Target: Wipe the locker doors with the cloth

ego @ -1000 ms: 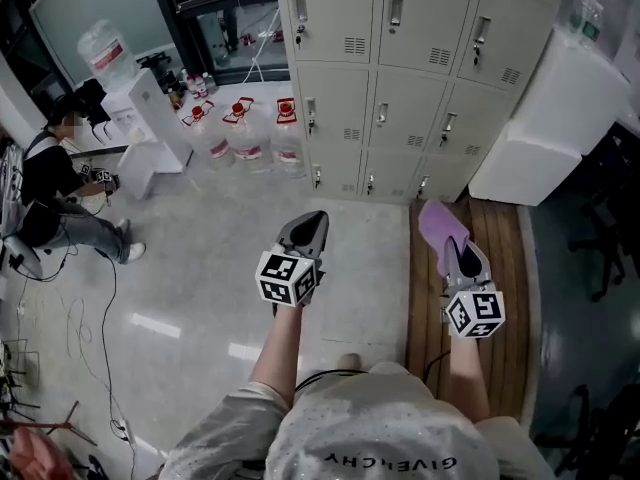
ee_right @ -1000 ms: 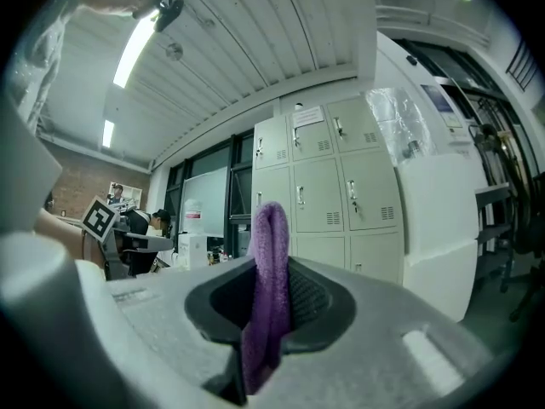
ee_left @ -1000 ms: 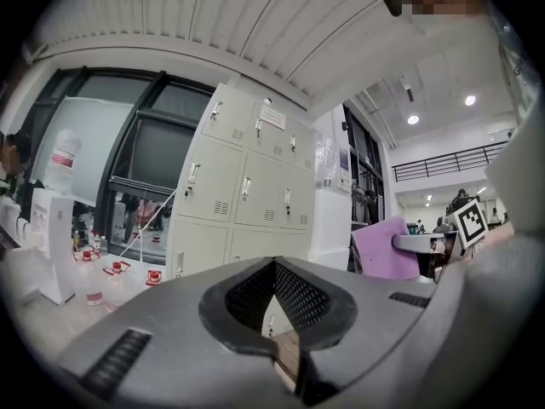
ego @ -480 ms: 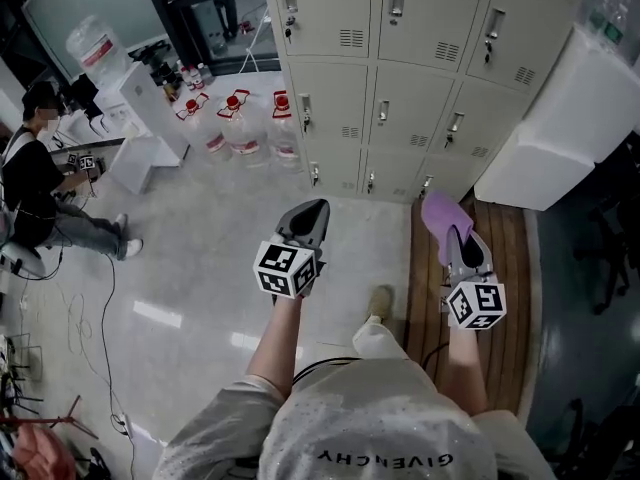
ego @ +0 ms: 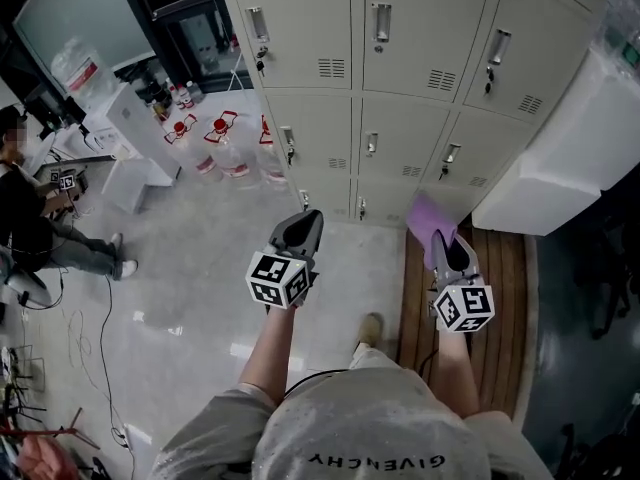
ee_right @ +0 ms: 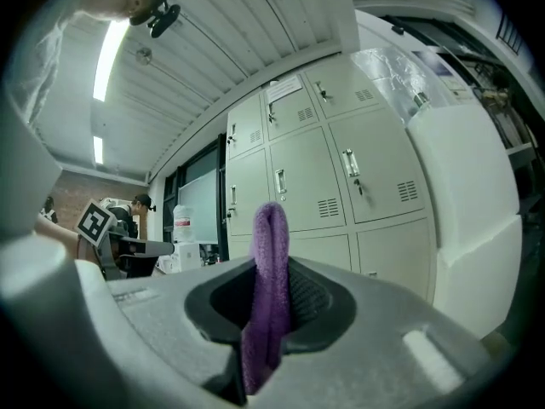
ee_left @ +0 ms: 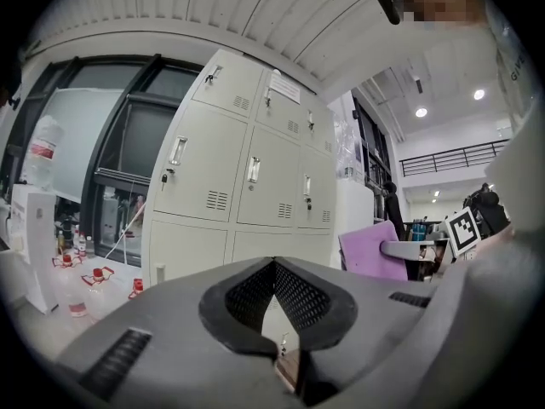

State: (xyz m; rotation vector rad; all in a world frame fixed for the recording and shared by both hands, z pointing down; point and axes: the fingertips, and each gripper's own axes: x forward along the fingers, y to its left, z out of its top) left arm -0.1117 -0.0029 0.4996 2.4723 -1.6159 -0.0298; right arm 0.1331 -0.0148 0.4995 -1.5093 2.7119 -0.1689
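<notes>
- Left gripper (ego: 306, 220): jaws together, nothing between them. It is in the air over the grey floor (ego: 190, 278), pointing at the lockers (ego: 400, 78).
- Right gripper (ego: 443, 240): jaws clamped on the purple cloth (ego: 427, 218). The cloth is folded and sticks out past the jaw tips.
- The cloth is in front of the bottom locker row, over the far end of the wood strip (ego: 505, 298). It looks short of the doors, but contact is hard to judge from above.
- The locker doors in view are all closed.
- A white block (ego: 560, 158) stands against the lockers' right side.
- Water jugs (ego: 225, 143) sit on the floor at the lockers' left.
- A seated person (ego: 25, 218) is at the floor's left edge.
</notes>
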